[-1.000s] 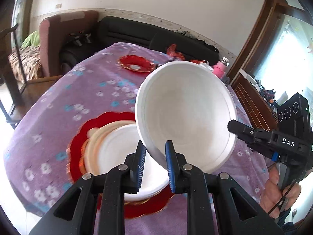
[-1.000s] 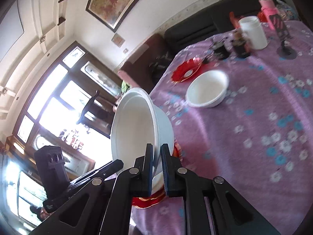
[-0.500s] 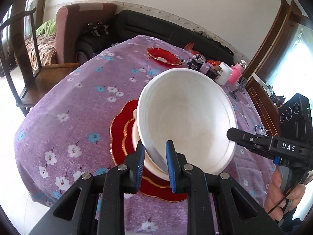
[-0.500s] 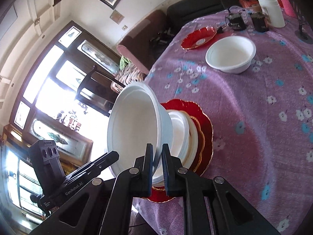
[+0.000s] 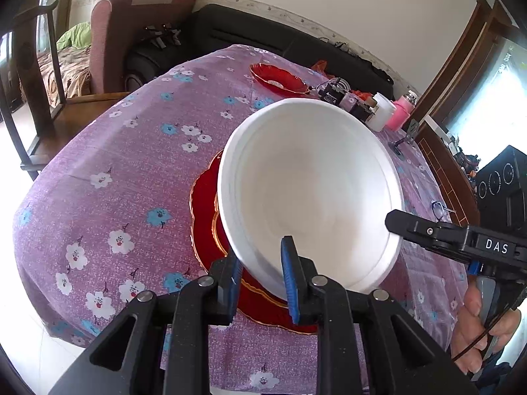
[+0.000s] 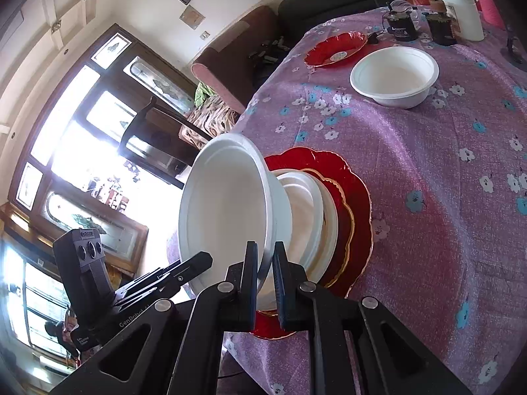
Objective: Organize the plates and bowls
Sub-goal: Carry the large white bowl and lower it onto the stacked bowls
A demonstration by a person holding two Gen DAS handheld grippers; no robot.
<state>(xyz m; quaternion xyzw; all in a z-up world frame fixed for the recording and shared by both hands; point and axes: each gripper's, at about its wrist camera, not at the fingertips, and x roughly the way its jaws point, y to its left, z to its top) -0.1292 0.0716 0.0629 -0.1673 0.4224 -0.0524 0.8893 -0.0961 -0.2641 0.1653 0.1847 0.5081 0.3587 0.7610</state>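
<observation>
A large white bowl [image 5: 313, 191] hangs tilted just above a stack of white plates [image 6: 309, 217] that lies on a big red plate [image 6: 352, 197]. My left gripper [image 5: 262, 276] is shut on the bowl's near rim, one blue pad inside and one outside. My right gripper [image 6: 265, 273] is shut on the opposite rim; its black fingers [image 5: 405, 225] show at the bowl's right edge. The big red plate [image 5: 204, 217] peeks out from under the bowl. A second white bowl [image 6: 395, 75] and a small red plate [image 6: 336, 49] sit farther back on the purple flowered tablecloth [image 6: 444, 181].
A white cup [image 5: 382, 113], a pink bottle [image 5: 402, 113] and dark jars [image 6: 400, 28] stand at the table's far end. Glasses [image 5: 439, 205] lie at the right. An armchair [image 5: 131, 33] and a wooden chair [image 5: 33, 82] stand past the left edge. A hand [image 5: 477, 339] holds the right gripper.
Both grippers carried the bowl down and over the plate stack. The stack, earlier in plain sight beside the bowl, now lies mostly under it.
</observation>
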